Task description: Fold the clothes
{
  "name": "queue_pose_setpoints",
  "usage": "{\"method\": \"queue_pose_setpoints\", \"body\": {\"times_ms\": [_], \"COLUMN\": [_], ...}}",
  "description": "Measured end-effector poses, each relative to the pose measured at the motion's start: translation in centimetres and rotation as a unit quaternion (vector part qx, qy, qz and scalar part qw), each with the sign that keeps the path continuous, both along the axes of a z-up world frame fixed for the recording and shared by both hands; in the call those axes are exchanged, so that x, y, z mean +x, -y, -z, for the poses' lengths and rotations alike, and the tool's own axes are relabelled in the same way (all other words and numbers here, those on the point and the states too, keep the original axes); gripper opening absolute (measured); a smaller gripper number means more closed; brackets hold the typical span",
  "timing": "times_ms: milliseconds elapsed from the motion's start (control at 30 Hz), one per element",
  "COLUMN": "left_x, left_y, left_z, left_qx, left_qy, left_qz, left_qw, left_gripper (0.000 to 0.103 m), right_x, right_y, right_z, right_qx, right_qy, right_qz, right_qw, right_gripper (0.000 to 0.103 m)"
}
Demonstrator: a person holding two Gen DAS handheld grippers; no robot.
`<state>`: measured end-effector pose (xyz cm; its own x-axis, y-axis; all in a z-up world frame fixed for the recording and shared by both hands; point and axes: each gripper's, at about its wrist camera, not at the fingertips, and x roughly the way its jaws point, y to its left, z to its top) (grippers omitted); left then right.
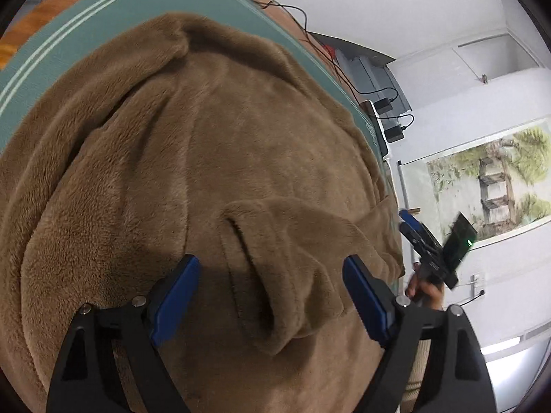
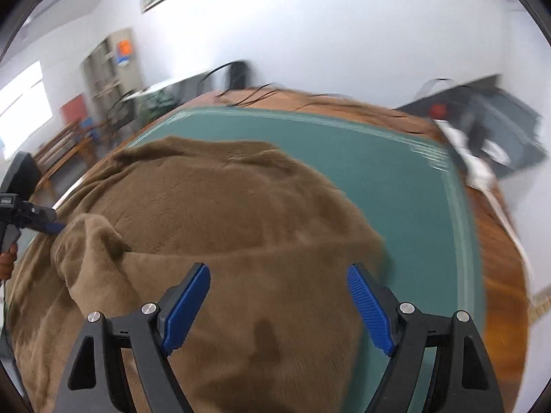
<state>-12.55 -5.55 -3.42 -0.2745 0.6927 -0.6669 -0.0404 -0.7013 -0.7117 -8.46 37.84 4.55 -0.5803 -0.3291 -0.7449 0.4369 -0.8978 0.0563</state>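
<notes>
Both grippers hung over the brown fleece garment (image 2: 220, 206) with their jaws spread wide and nothing between the blue pads. That garment lay heaped on the green mat (image 2: 396, 172) covering the wooden table (image 2: 496, 251), filling the near and left part of the mat and leaving the far right part bare. It looked neither flat nor neatly folded: ridges ran across it, and a loose flap (image 1: 292, 261), perhaps a sleeve or a pocket edge, stood up in a hump directly ahead of the left gripper (image 1: 272, 296).

Several things could have gone wrong from such a lie. Thick pile like this would be springy and bulky, so a shallow pinch might have taken only the nap and slipped off once lifted. A deep bite into the hump might instead have caught two layers at once and dragged the lower cloth along, spoiling any crease. The right gripper (image 2: 279, 303) view was smeared with motion, so a grasp made at that speed could easily have missed an edge. Cables (image 1: 310, 38) trailed along the far side of the table, and a swung fold might have snagged them.
</notes>
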Motion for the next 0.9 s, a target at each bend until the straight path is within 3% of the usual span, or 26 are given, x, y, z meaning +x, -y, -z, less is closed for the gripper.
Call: {"method": "queue_pose_setpoints", "body": {"times_ms": [367,467,767,900], "left_x": [-0.9,-1.2,-1.9,-1.9], "left_y": [-1.0,-2.2,-3.9,-3.3], "left_z": [0.3,0.4,0.9,1.1], "left_qx": [-0.006,-0.009,-0.023,-0.025], "left_qy": [-0.003,-0.005,-0.024,-0.024], "left_qz": [0.027,0.040,0.043,0.027], "left_qw": [0.9996,0.9992,0.9985,0.9990], "left_gripper": [0.088,0.088,0.087,0.076], "right_x": [-6.5,-6.7,-6.5,-6.3], "right_y": [0.1,0.7,0.4,-0.2], "right_z": [2.7,3.9,4.5,4.8], "right_qx": [0.045,0.077,0.096,0.081], "right_qy": [0.061,0.075,0.081,0.077], "right_qz": [-0.061,-0.087,-0.126,-0.123], "right_qw": [0.995,0.990,0.984,0.986], "right_gripper": [0.083,0.083,0.083,0.083]}}
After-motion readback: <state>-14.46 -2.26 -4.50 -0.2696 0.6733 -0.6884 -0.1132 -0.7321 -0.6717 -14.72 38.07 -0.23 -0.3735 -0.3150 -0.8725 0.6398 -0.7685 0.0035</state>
